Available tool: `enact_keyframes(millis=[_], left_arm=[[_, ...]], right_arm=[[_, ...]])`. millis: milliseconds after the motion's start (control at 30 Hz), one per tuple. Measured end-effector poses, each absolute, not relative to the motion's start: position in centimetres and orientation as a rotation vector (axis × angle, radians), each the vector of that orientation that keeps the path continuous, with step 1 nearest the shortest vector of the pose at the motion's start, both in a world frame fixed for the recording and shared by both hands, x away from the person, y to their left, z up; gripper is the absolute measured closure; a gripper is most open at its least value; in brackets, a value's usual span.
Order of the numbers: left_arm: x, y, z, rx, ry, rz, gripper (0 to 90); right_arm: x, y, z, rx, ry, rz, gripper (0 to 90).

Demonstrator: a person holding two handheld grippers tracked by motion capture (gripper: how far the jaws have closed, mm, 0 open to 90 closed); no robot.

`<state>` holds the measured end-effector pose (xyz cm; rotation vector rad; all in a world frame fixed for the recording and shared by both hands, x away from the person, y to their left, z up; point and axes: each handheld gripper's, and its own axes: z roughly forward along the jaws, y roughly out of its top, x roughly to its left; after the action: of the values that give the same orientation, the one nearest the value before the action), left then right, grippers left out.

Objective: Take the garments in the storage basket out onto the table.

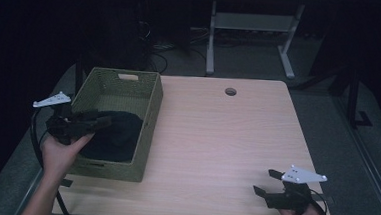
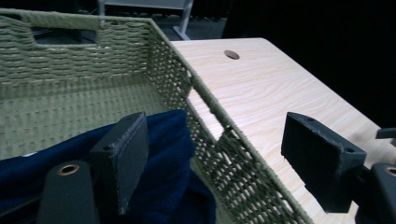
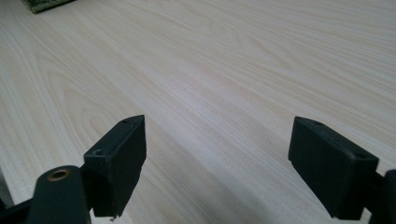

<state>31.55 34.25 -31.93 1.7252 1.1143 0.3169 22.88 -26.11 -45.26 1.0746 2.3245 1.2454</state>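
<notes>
A green woven basket (image 1: 150, 120) stands on the left part of the wooden table (image 1: 227, 135). A dark blue cloth (image 1: 114, 135) lies bunched in its near half. My left gripper (image 1: 100, 119) is held by a hand over the basket's near left side, just above the cloth. In the left gripper view the left gripper (image 2: 215, 140) is open. One jaw is over the cloth (image 2: 168, 158), the other beyond the basket wall (image 2: 224, 140). My right gripper (image 1: 265, 182) is open low over the near right table, and the right gripper view shows the right gripper (image 3: 217, 154) over bare wood (image 3: 210, 70).
A round cable hole (image 1: 230, 91) sits near the table's far edge. Behind the table a white desk frame (image 1: 211, 43) stands on the dark floor. A corner of the basket (image 3: 44, 3) shows far off in the right gripper view.
</notes>
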Motion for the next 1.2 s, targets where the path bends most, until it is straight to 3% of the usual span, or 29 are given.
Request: enact_keyframes(millis=[1200], left_arm=[[34.5,39.9,-34.5,1.649,1.378,0.334,23.1]], right_arm=[[22.9,-26.4,-45.2,1.077,2.326,1.263,19.0]])
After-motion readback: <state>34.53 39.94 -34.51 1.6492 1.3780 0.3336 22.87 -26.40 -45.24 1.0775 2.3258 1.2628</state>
